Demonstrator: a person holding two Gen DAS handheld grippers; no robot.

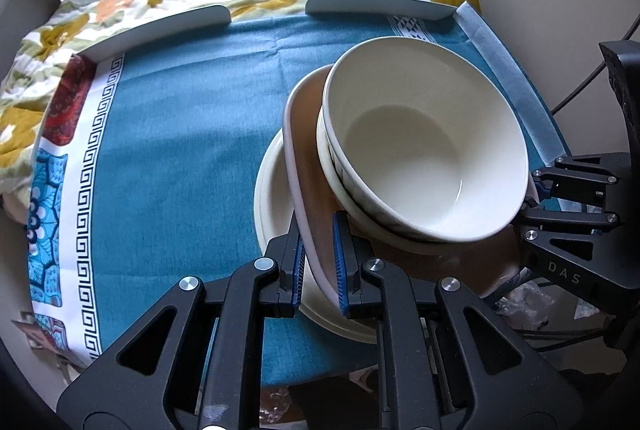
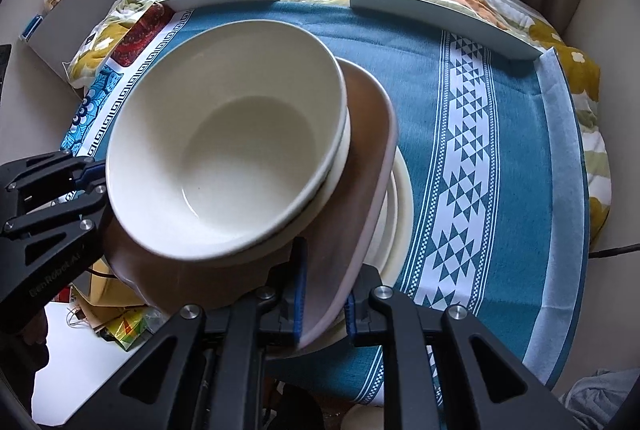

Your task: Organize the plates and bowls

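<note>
Left wrist view: a blue-clothed counter (image 1: 180,158) carries a cream plate (image 1: 272,198); above it sits a tilted brown plate (image 1: 312,182) bearing two nested cream bowls (image 1: 424,134). The left claw (image 1: 318,270) and right claw (image 2: 324,294) each clamp the brown plate's rim at opposite edges.

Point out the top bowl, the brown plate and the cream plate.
top bowl (image 1: 404,134): left wrist view, inner floor.
brown plate (image 2: 368,126): right wrist view, bare upper face.
cream plate (image 1: 269,186): left wrist view, exposed left rim.

A round table (image 1: 516,98) carries a teal woven tablecloth (image 1: 192,134) with white patterned bands. A cream round ceramic plate (image 1: 272,198) rests directly on the cloth.
</note>
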